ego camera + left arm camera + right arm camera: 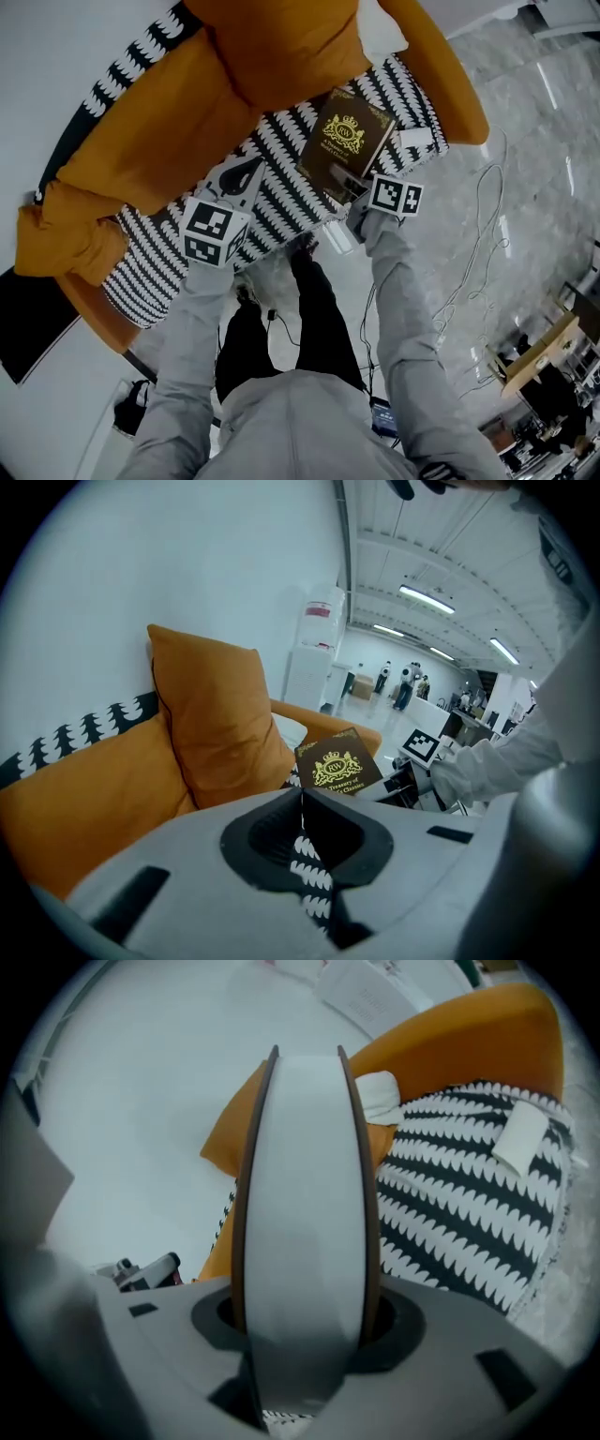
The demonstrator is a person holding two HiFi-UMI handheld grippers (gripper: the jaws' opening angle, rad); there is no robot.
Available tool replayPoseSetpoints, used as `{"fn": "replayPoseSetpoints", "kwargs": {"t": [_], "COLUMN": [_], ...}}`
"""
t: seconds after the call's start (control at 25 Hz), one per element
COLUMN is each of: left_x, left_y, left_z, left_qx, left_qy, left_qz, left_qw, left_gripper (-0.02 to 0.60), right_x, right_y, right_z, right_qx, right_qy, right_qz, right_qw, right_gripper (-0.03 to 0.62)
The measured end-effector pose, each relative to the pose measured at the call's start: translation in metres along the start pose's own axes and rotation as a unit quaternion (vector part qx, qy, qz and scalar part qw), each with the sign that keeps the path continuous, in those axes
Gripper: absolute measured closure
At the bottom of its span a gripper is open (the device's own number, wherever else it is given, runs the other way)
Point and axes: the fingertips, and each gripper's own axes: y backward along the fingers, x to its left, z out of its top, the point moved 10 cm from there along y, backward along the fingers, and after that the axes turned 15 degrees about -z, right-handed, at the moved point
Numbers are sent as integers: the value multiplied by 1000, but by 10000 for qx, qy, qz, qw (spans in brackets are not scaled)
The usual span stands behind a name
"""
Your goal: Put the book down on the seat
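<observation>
Over the seat (pixel 281 202), toward its right end: holding the book (pixel 345 141) by its lower edge in the right tool (pixel 359 187), clenched across both covers, front cover up. Not yet lying flat, by the look of it; cannot tell whether touching the fabric. Left tool (pixel 242 180) pressed together on nothing, over the seat's middle.

Could pivot down and slide off the seat's front edge if let go while tilted, being gripped at one end only. Could also land on the white tag (pixel 412 141) at the seat's right end and sit crooked. Better lowered flat before letting go.

From the right tool view: only the pale page edge between two brown covers, filling the jaws, confirming the grip. From the left tool view: gold crest and lettering on the cover, and the tilt against the orange cushion (pixel 220 714) behind the seat.
</observation>
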Motion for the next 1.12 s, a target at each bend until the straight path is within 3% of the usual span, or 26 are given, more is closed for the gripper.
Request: {"fn": "replayPoseSetpoints", "kwargs": {"t": [0.36,0.68,0.84,0.92,1.12], "left_x": [10,5,3,3,2], "left_y": [-22,-13,-23,-22,-15], "left_z": [-29,-34,-41,-40,-39], "left_qx": [122,128,157,157,158], "left_qy": [44,188,299,318,312], "left_qz": [-35,100,79,65,25], "left_qw": [9999,9997,9994,9994,9994], "left_gripper": [555,555,555,555,555], "right_x": [-39,-45,-54,-54,-54], "right_y": [-49,-59,-65,-68,-65], "right_z": [-26,-38,-41,-41,-39], "right_qx": [203,329,396,388,451], "right_qy": [-879,-1485,-1470,-1406,-740], "right_qz": [-113,-226,-333,-431,-933], "right_qw": [9959,9881,9878,9884,9919], "right_gripper": [364,362,362,328,289]}}
